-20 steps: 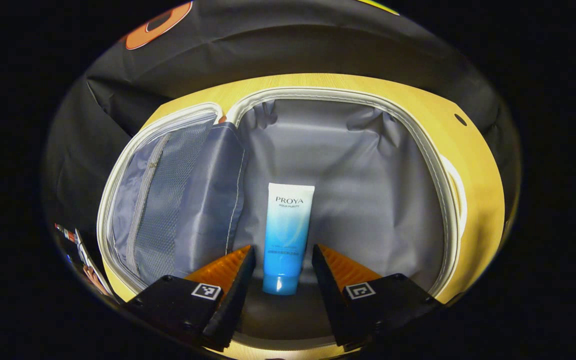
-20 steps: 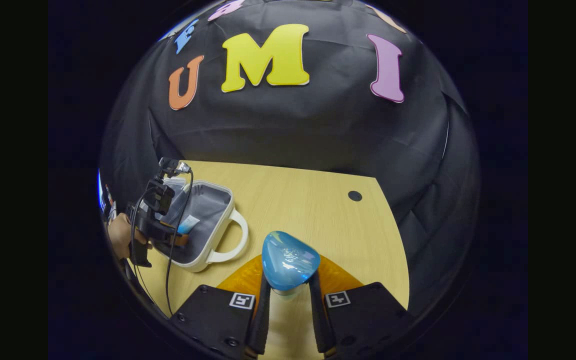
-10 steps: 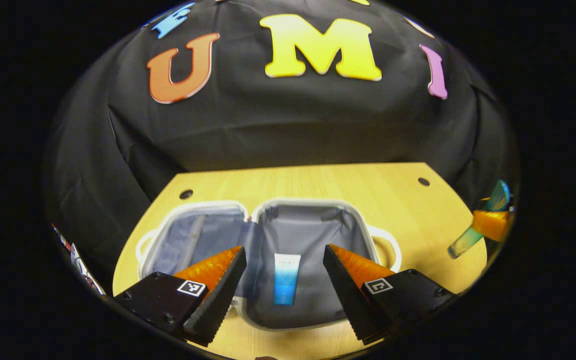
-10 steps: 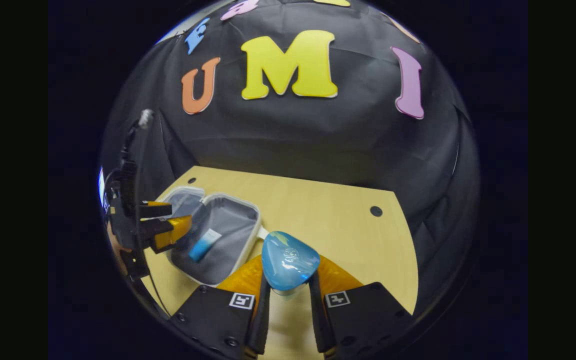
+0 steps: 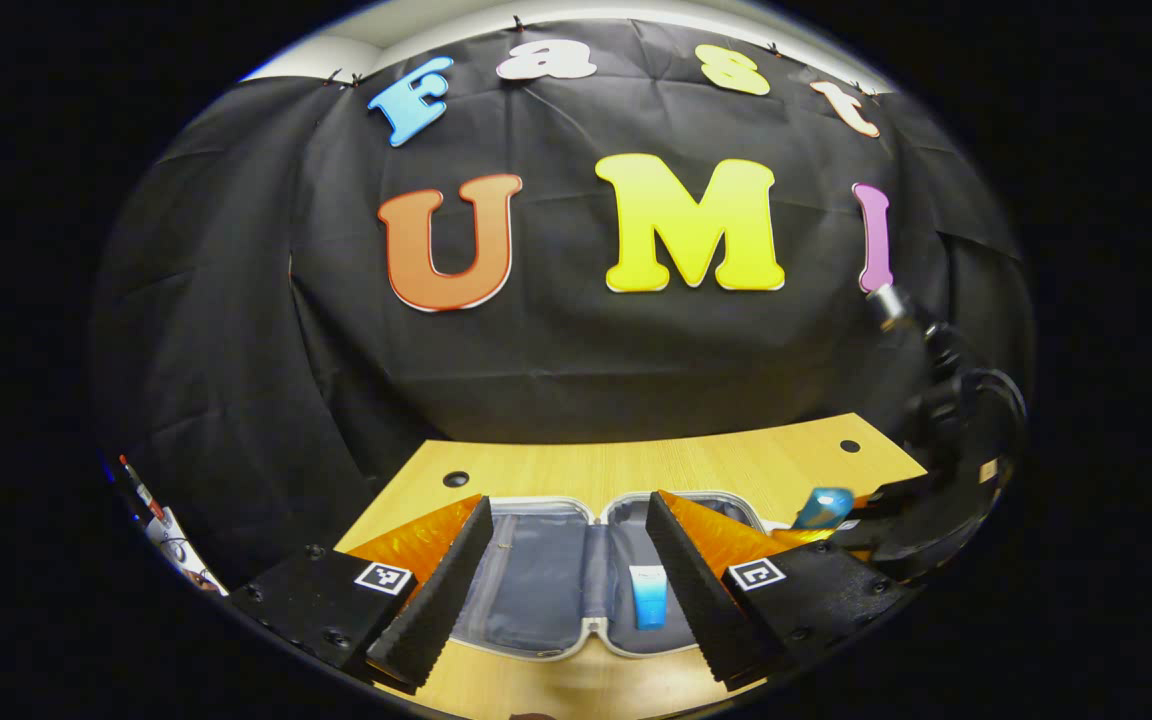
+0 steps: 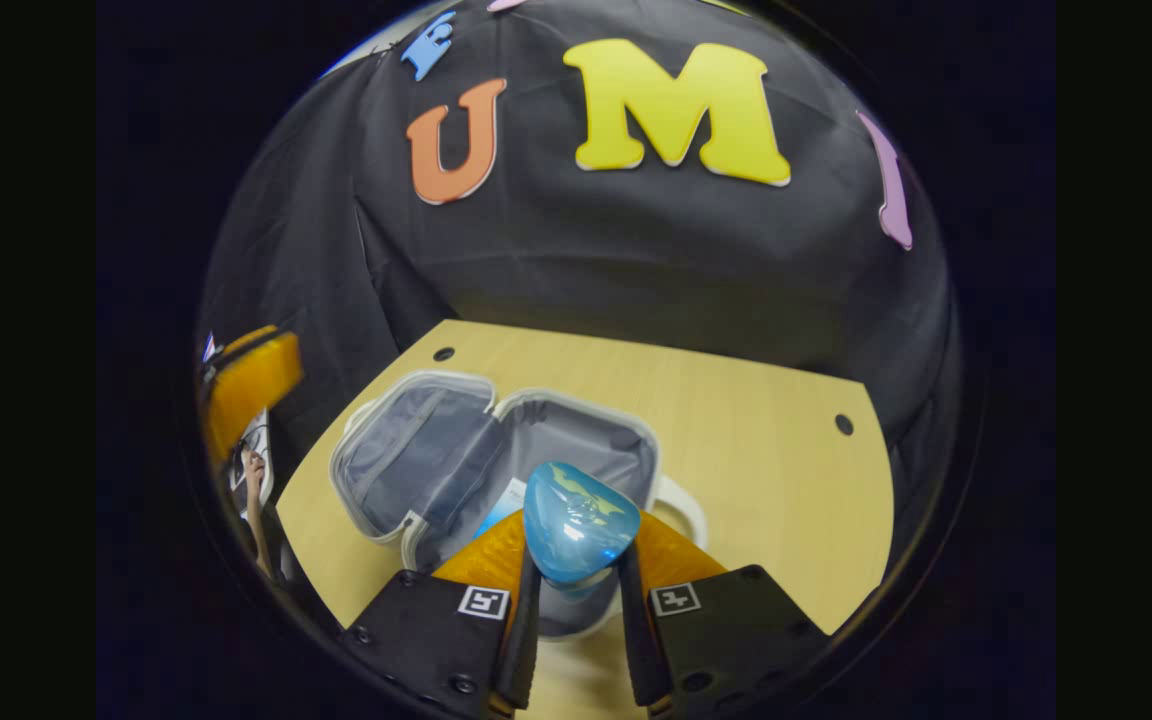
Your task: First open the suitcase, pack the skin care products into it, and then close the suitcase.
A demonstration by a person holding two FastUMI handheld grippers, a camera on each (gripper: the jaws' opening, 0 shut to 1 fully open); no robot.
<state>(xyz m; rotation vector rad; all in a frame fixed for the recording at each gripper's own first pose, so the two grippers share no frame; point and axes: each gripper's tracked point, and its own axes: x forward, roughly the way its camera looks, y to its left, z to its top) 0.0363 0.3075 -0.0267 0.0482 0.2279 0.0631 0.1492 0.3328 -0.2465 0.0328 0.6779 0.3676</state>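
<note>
Suitcase [image 5: 576, 575] open on the table [image 5: 636, 465], tube [image 5: 649, 596] inside.
Left gripper [image 5: 568, 575] hangs spread and empty above the tube; right gripper [image 6: 572, 610] pinches a blue bottle [image 6: 576, 520] over the case's right half.

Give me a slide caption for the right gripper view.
Right hand-held gripper carries a blue bottle above the open suitcase on the wooden table.

A staged recording booth: black cloth wall [image 5: 556, 360] fills the upper frame behind a bare wooden desk [image 6: 736, 440] with cable holes [image 6: 843, 424].
</note>
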